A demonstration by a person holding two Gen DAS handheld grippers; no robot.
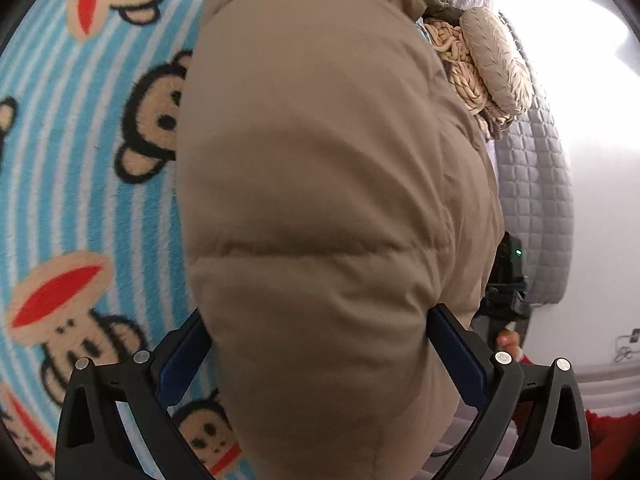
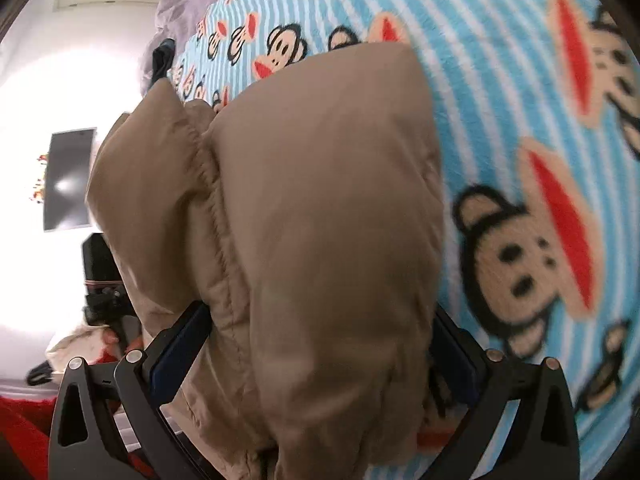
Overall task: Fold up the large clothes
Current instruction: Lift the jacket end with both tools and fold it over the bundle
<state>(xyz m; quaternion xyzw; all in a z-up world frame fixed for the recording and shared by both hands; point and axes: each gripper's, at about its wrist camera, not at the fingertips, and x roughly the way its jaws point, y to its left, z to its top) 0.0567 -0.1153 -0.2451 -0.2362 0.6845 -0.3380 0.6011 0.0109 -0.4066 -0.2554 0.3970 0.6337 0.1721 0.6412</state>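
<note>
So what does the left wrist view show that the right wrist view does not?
Only the left wrist view shows a chunky cream knitted throw and a grey quilted cover. Only the right wrist view shows a dark rectangular wall screen. Both show the puffy tan padded jacket held between blue-padded jaws, over the blue striped monkey-print blanket.

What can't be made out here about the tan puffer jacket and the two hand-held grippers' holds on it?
- Left wrist view: the tan puffer jacket bulges over the left hand-held gripper, hiding its fingertips and contact.
- Right wrist view: the jacket covers the right hand-held gripper likewise; its far end is blurred.
- Both views: the jacket's full outline and fold state run past the frame; the monkey blanket is partly hidden.
</note>
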